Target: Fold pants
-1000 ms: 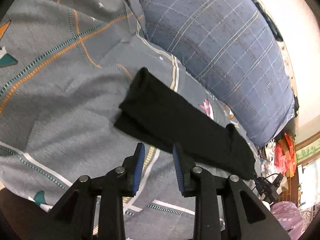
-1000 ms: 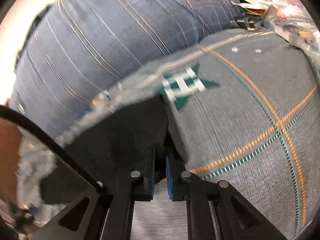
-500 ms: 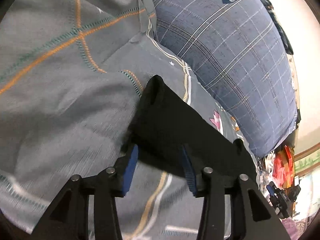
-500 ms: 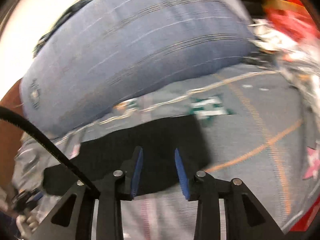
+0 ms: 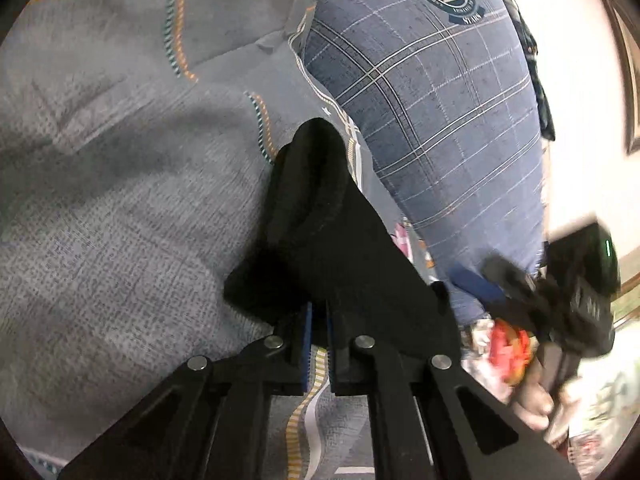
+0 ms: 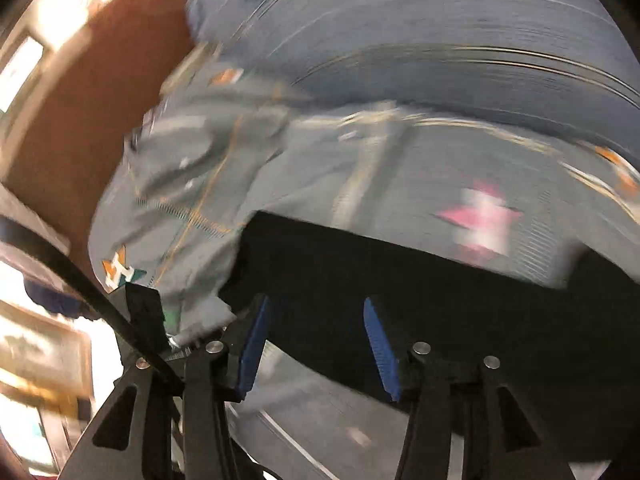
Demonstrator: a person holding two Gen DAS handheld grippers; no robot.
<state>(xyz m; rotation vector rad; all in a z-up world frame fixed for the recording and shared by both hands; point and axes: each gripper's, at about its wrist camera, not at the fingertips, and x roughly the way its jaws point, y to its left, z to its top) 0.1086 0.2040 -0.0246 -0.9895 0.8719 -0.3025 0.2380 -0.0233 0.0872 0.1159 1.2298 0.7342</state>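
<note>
Black knit pants (image 5: 340,240), folded into a long flat band with a rounded, ribbed end, lie on a grey woven bedspread (image 5: 120,208) stitched with orange and teal lines. Left gripper (image 5: 317,316): blue ridged pads nearly together, pinching a fold of the pants at the near edge, the cloth rising ahead of the jaws. Right gripper (image 6: 316,328): jaws spread wide with nothing between the pads, the dark band stretching just ahead of and between the fingertips; this view is motion-blurred. Beyond both jaws bulges a blue plaid pillow (image 5: 440,120) bearing a round crest.
</note>
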